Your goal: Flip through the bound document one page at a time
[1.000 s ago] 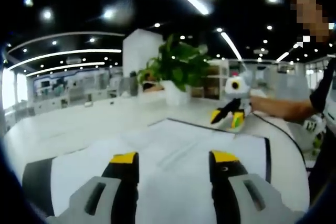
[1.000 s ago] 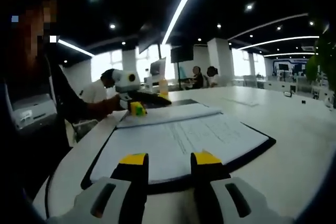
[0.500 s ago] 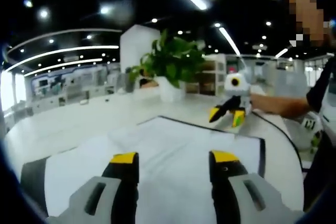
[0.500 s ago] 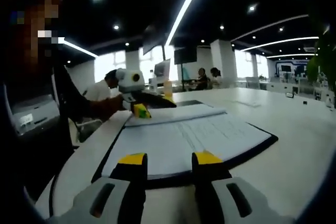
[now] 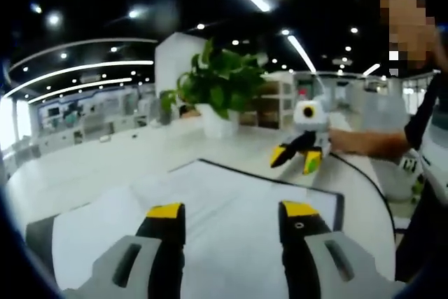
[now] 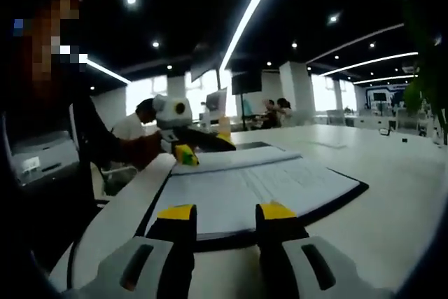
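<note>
I see the bound document point(image 6: 248, 190) lying open and flat on the white bench point(image 6: 392, 201), its black cover showing as a dark border around the white pages. In the right gripper view its long axis runs from my left tongs point(image 6: 190, 150) at the far left end across to the near right corner, and the printed lines run along that same length.

My right tongs point(image 6: 226, 213) sit just short of the document's near edge, spread apart with nothing between the yellow tips. In the left gripper view, my left tongs point(image 5: 233, 211) hang over the document point(image 5: 210, 225), also spread and gripping nothing; whether they touch the paper I cannot tell.

Beyond the document's far end in that view, the right tongs point(image 5: 294, 159) come in, held by a hand point(image 5: 346, 142), yellow tips angled down toward the bench point(image 5: 91, 166). Behind the document stands a potted plant point(image 5: 220, 92) in a white pot. Past the document in the right gripper view, people point(image 6: 276, 111) sit at distant desks.
</note>
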